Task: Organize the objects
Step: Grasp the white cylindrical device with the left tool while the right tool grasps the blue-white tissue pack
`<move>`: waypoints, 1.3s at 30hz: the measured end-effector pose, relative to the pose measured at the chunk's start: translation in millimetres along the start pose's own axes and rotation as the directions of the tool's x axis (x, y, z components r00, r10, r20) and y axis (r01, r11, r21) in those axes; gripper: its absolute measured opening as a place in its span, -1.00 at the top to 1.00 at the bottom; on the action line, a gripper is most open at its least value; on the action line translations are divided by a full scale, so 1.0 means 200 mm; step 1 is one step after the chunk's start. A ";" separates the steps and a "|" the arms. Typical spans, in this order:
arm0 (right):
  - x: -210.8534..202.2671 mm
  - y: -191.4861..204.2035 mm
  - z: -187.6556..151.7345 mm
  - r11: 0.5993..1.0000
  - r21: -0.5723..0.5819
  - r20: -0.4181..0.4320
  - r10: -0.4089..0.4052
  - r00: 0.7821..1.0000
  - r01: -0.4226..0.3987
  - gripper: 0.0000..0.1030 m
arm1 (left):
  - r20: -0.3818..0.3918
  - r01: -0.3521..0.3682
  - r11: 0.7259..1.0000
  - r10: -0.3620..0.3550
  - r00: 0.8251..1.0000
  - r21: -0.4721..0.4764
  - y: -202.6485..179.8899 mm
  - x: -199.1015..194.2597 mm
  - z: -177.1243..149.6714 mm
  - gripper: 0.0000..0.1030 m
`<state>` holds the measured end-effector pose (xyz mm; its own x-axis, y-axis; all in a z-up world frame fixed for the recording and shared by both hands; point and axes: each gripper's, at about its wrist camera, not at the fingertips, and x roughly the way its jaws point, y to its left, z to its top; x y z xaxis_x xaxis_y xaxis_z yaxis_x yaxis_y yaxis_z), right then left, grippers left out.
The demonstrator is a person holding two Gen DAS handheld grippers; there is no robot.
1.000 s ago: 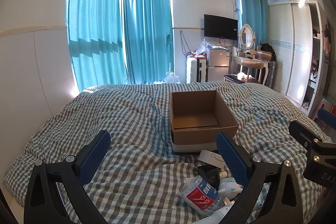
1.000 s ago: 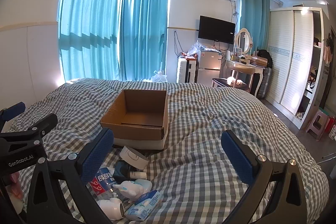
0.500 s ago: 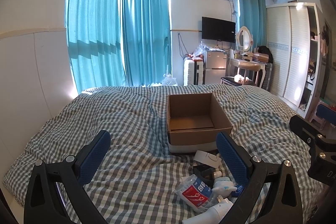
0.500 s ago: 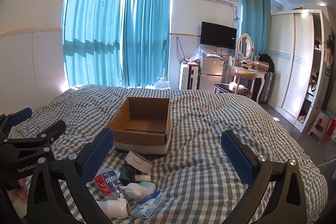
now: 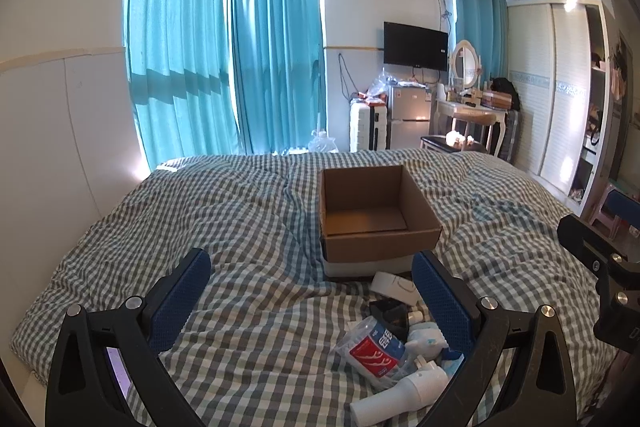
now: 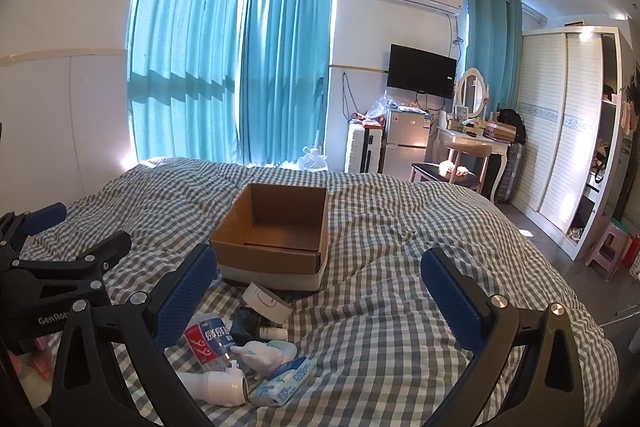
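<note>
The left gripper fills the bottom of its own frame, blue-padded fingers spread wide with nothing between them. The right gripper does likewise, jaws wide apart and holding nothing, level and side by side.

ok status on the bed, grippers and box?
Left gripper open, empty. Right gripper open, empty. Cardboard box empty, upright on the bed. Toiletries pile loose before it; nothing blocking.

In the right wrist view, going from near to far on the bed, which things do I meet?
Blue tissue pack → bottle with red label → white roll → cardboard box.
</note>
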<state>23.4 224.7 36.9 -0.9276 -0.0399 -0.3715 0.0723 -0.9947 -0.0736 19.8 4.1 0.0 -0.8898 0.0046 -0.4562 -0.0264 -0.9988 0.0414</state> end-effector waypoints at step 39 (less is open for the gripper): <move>0.35 -0.11 -0.42 0.999 0.032 -0.282 0.008 0.959 0.001 -0.99 | -0.422 0.431 0.884 -0.327 0.846 0.179 -0.41 0.42 -0.64 -0.14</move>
<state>-12.5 252.0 -64.3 -0.7859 -0.0193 -0.6181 0.0595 -0.9972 -0.0446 5.3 80.6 -155.9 -0.5517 0.3099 -0.7744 -0.4883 -0.8727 -0.0014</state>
